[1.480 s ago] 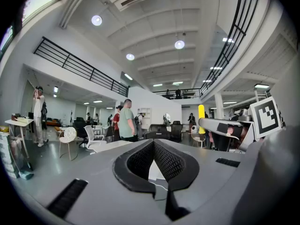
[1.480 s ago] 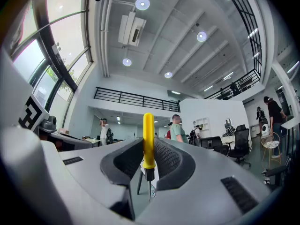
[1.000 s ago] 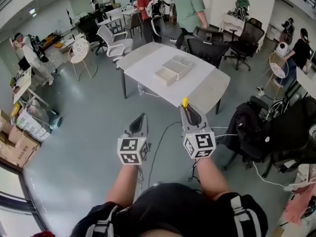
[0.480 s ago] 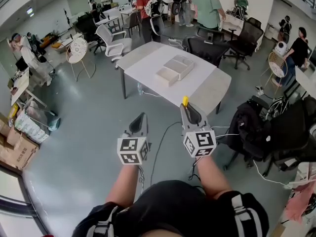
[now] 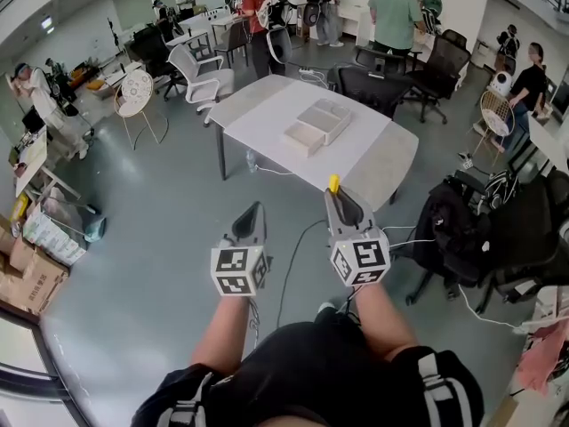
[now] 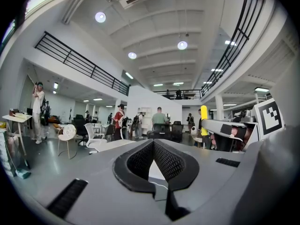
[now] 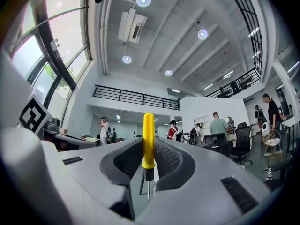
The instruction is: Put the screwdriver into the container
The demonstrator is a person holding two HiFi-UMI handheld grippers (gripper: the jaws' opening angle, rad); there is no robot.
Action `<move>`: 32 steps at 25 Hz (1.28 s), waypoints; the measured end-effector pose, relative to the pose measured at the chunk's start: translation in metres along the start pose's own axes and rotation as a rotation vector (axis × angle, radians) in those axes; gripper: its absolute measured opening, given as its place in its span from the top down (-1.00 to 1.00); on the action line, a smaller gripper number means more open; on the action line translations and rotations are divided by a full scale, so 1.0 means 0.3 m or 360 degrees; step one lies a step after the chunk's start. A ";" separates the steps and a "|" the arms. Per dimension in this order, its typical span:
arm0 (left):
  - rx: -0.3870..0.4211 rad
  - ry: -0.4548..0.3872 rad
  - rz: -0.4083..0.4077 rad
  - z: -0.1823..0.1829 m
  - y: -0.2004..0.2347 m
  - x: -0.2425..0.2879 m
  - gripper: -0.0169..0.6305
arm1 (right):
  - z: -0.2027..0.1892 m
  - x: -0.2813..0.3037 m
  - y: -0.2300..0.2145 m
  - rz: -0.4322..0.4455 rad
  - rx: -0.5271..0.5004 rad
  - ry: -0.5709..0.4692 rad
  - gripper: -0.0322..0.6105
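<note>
A: Your right gripper [image 5: 336, 198] is clamped on the screwdriver [image 7: 148, 142], and its yellow handle stands upright above the jaws.
B: Your left gripper [image 5: 257, 212] is closed, tips together, with nothing in it.
A: You hold both side by side over the floor [image 5: 160, 238].
B: The white container [image 5: 322, 119] sits on the desk [image 5: 378, 163] ahead of you, well apart from the screwdriver.

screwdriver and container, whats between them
Only bare tabletop, in the head view, separates the screwdriver, clamped in the right gripper, from the container.
</note>
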State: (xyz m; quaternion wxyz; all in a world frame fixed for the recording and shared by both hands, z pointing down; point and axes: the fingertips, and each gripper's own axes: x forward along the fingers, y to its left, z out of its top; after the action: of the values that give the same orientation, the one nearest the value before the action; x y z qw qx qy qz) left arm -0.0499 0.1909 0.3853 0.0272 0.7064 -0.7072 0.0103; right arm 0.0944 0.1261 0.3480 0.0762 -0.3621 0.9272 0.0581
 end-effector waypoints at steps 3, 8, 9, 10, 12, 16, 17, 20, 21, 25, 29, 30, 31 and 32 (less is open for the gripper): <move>-0.0005 0.0003 0.0002 -0.014 0.019 0.034 0.93 | -0.019 0.034 -0.018 -0.0005 0.0006 0.0002 0.69; 0.0001 0.0007 0.0005 -0.026 0.060 0.121 0.93 | -0.056 0.122 -0.057 -0.0005 0.0014 -0.0004 0.69; 0.0003 0.0004 0.0007 -0.024 0.074 0.144 0.93 | -0.060 0.149 -0.064 -0.0001 0.0015 -0.0007 0.69; 0.0003 0.0000 0.0010 -0.020 0.088 0.169 0.93 | -0.064 0.178 -0.071 0.0005 0.0013 -0.0008 0.69; -0.0005 -0.0003 0.0016 -0.015 0.112 0.220 0.93 | -0.075 0.234 -0.090 0.0013 0.0000 -0.0008 0.69; -0.0006 -0.0002 0.0015 -0.011 0.153 0.343 0.93 | -0.118 0.354 -0.159 -0.0003 -0.0011 0.0009 0.69; -0.0002 -0.0001 0.0016 -0.009 0.165 0.379 0.93 | -0.130 0.389 -0.180 -0.0003 -0.0011 0.0014 0.69; 0.0003 0.0015 0.0029 -0.011 0.202 0.495 0.93 | -0.166 0.494 -0.244 0.0008 -0.0016 0.0027 0.69; 0.0004 0.0020 0.0033 -0.011 0.215 0.537 0.93 | -0.176 0.532 -0.265 0.0013 -0.0016 0.0032 0.69; -0.0019 0.0043 0.0047 0.005 0.256 0.708 0.93 | -0.208 0.682 -0.355 0.0035 -0.0022 0.0081 0.69; -0.0050 0.0060 0.0070 0.021 0.278 0.889 0.93 | -0.248 0.819 -0.476 0.0056 -0.0033 0.0137 0.69; -0.0055 0.0069 0.0072 0.021 0.281 0.934 0.93 | -0.256 0.851 -0.506 0.0059 -0.0027 0.0148 0.69; -0.0059 0.0079 0.0072 0.021 0.284 0.978 0.93 | -0.263 0.882 -0.535 0.0062 -0.0022 0.0157 0.69; -0.0061 0.0089 0.0072 0.023 0.287 1.023 0.93 | -0.270 0.915 -0.562 0.0066 -0.0017 0.0163 0.69</move>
State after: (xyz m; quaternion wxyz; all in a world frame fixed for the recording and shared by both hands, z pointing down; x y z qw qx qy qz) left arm -0.1362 -0.1158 0.3968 0.0602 0.6890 -0.7220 0.0173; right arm 0.0017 -0.1921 0.3682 0.0254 -0.3458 0.9369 0.0460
